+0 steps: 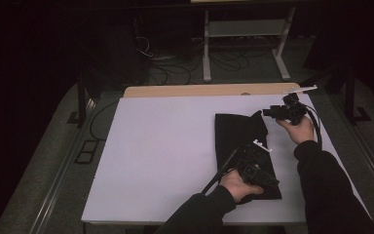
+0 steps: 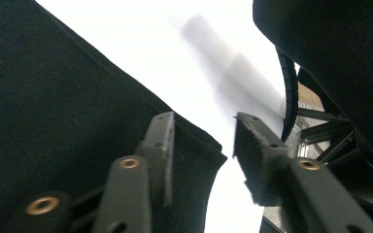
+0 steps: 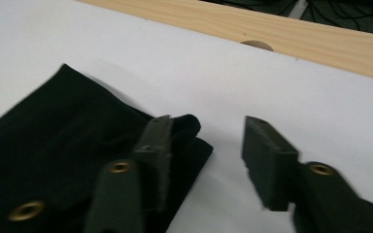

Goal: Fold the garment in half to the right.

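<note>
From my high view the room is dim and falls to near black at the edges; the white bench (image 1: 165,146) is the one lit surface, with a faint violet cast. The black cloth (image 1: 238,131) shows no texture. In my left gripper view the bench blows out to pure white, crossed by a soft grey shadow streak. Near fingers (image 3: 267,160) look soft and slightly blurred.

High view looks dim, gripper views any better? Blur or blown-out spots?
High view: dark surroundings, black cloth shows little detail. Left gripper view: table blown out white, with a smeared grey streak across it. Right gripper view: evenly lit, cloth edge slightly soft.
</note>
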Tool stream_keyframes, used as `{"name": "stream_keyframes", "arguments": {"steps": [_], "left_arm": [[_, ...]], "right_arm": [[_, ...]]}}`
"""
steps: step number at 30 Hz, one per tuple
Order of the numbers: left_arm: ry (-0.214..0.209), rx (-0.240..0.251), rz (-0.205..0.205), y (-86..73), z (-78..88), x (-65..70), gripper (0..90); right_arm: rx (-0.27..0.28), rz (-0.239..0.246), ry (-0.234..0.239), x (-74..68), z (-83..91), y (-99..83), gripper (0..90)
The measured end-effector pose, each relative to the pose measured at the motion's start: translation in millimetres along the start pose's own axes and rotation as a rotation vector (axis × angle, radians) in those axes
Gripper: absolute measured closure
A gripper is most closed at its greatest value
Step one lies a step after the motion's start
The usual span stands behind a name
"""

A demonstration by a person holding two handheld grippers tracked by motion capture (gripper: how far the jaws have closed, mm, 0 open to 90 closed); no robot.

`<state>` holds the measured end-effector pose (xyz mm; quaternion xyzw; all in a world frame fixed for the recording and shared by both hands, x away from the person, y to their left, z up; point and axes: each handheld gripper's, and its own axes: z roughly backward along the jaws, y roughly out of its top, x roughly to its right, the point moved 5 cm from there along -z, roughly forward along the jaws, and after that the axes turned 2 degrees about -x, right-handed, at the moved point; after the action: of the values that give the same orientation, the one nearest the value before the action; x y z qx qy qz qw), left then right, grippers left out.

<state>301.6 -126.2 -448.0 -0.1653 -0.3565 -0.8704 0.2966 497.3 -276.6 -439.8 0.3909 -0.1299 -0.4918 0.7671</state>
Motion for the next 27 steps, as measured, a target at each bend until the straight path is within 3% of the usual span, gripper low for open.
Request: {"name": "stream_keyframes", "arguments": {"steps": [4,7,10,14,17,22,25,27], "left_arm": [[0.024,0.011,-0.035,0.8,5.0,-2.5,43.6],[0.037,0.021,-0.039,1.0,8.1,-4.7,38.5],[0.025,0.026,-0.043,0.7,11.6,-7.3,33.5],[0.013,0.048,-0.047,1.6,18.1,-10.1,26.9],[-0.005,0.079,-0.030,3.2,22.7,-11.9,21.3],[-0.003,0.091,-0.078,3.0,30.7,-17.9,12.3],[-0.009,0.079,-0.084,2.4,33.0,-21.0,1.3],[-0.004,0.083,-0.098,2.0,36.6,-23.8,0.0]], "right_arm": [[0.004,0.004,0.021,-3.0,3.9,1.7,30.9],[0.006,0.005,0.033,-5.5,5.8,2.4,21.6],[0.003,0.015,0.030,-8.1,8.3,2.5,13.6],[0.000,0.022,0.032,-10.5,14.8,1.9,11.8],[-0.001,0.018,0.042,-11.6,20.2,1.4,0.3],[-0.007,0.025,0.044,-13.8,29.1,-0.6,0.0],[-0.005,0.024,0.045,-14.2,33.7,-2.2,0.0],[-0.006,0.014,0.046,-14.2,36.8,-3.9,0.0]]}}
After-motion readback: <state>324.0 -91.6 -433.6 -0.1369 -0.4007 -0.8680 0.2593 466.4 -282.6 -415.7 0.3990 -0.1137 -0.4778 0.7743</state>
